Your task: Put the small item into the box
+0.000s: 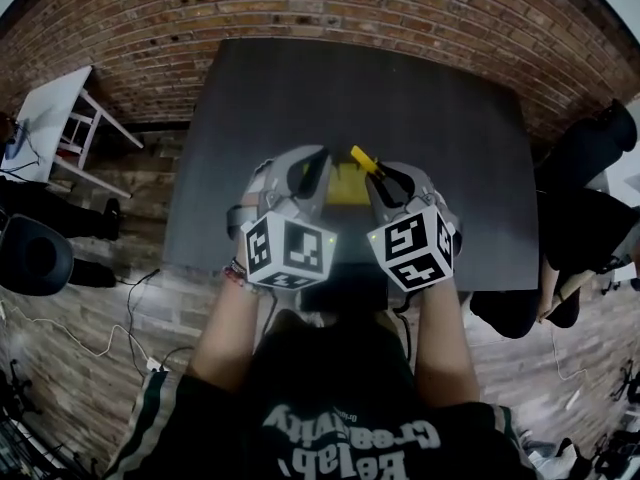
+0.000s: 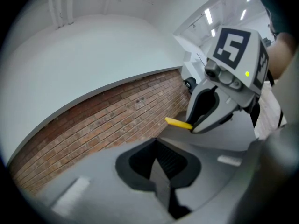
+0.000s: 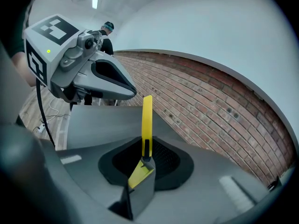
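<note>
right gripper point(image 3: 142, 161) is clamped on the near end of the small yellow strip point(image 3: 146, 120), which sticks out toward 12 o'clock in its own view, held above the dark table point(image 1: 300, 88). left gripper point(image 2: 162, 169) has its jaws together on nothing, at the strip's 9 o'clock in the head view. looks thin, light, stiff-ish smooth plastic, so it could pivot or slip; pinch across the flat faces near one end.
</note>
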A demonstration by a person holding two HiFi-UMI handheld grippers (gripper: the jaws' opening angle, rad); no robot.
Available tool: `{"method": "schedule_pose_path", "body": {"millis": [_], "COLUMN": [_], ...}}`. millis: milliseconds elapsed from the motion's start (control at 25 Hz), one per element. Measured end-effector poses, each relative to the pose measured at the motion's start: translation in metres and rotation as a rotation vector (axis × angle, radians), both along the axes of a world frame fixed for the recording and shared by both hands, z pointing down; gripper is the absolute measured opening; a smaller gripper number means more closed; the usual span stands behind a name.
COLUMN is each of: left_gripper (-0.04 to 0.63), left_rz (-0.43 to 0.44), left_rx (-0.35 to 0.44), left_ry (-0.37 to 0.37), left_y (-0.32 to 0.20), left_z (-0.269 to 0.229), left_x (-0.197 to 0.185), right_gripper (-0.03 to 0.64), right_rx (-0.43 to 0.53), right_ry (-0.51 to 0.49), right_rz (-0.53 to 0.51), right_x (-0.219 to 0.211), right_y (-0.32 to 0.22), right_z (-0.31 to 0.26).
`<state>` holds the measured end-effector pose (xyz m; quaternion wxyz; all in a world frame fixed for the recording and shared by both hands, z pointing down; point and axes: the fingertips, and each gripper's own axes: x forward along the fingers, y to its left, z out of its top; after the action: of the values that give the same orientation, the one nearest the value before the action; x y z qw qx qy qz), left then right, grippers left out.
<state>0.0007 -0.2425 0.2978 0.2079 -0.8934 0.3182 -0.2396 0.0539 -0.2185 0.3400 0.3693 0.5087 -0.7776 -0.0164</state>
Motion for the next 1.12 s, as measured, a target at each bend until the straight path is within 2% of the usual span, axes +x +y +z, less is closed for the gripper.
{"method": "schedule_pose_path", "body": {"millis": [640, 1120], "left_gripper": [0.003, 0.003], "left_rz": [-0.085, -0.111], "left_rx": [-0.055, -0.113], "left_ry": [-0.014, -0.031], "left_y": [-0.021, -0.029], "left_z": [0.020, 0.061], "left_x": [0.022, 0.024], "right_gripper": [0.073, 0.073], "right_rx": [-0.048, -0.119], "right_ry": [-0.019, -0.038], "right_rz": [-0.075, -0.150], "right_x": [0.024, 0.017], "right_y": [-0.021, -0.033], "right_z": [0.020, 0.063]}}
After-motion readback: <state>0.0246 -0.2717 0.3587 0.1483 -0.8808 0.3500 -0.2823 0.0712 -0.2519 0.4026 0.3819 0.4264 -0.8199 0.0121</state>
